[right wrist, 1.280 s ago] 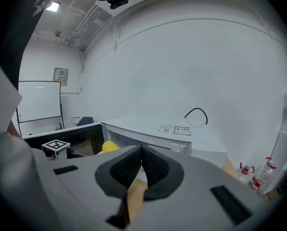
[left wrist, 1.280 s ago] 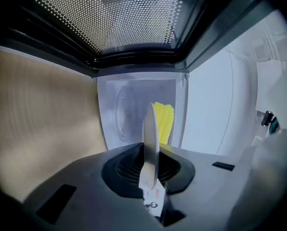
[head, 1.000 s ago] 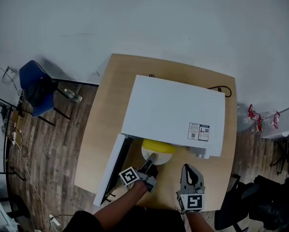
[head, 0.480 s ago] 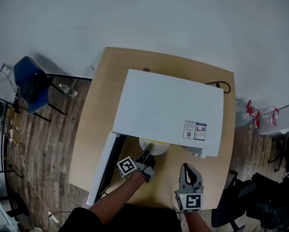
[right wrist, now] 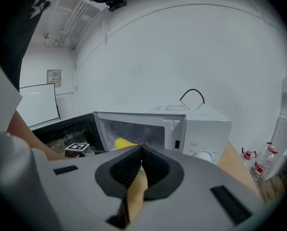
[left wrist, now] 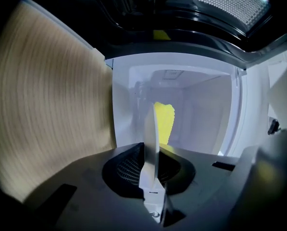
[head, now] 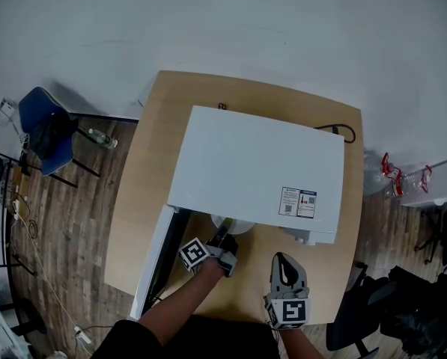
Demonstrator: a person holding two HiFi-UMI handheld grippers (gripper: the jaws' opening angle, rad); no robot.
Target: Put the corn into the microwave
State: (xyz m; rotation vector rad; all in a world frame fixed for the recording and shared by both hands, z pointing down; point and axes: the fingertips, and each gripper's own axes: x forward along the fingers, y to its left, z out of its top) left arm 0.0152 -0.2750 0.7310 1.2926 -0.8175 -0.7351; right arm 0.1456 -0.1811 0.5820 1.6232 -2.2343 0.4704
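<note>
The white microwave (head: 257, 170) stands on the wooden table (head: 152, 155) with its door (head: 154, 264) swung open to the left. My left gripper (head: 222, 239) is shut on the rim of a white plate (head: 234, 225) that reaches into the oven's mouth, mostly hidden under the oven's top. In the left gripper view the plate (left wrist: 151, 143) shows edge-on between the jaws of that gripper (left wrist: 153, 177), and the yellow corn (left wrist: 164, 121) lies on it inside the white cavity. My right gripper (head: 285, 271) hangs shut and empty over the table's front edge. In the right gripper view, beyond that gripper (right wrist: 141, 153), the corn (right wrist: 124, 142) shows in the opening.
A blue chair (head: 47, 129) and a bottle (head: 99, 137) stand on the wood floor at the left. Plastic bottles (head: 403, 182) sit at the right. A black cable (head: 341, 134) runs behind the microwave. The dial panel (right wrist: 201, 129) is on the oven's right side.
The left gripper has carried the plate with the corn forward and down into the microwave; the yellow corn no longer shows from above. The right gripper has sunk slightly.
</note>
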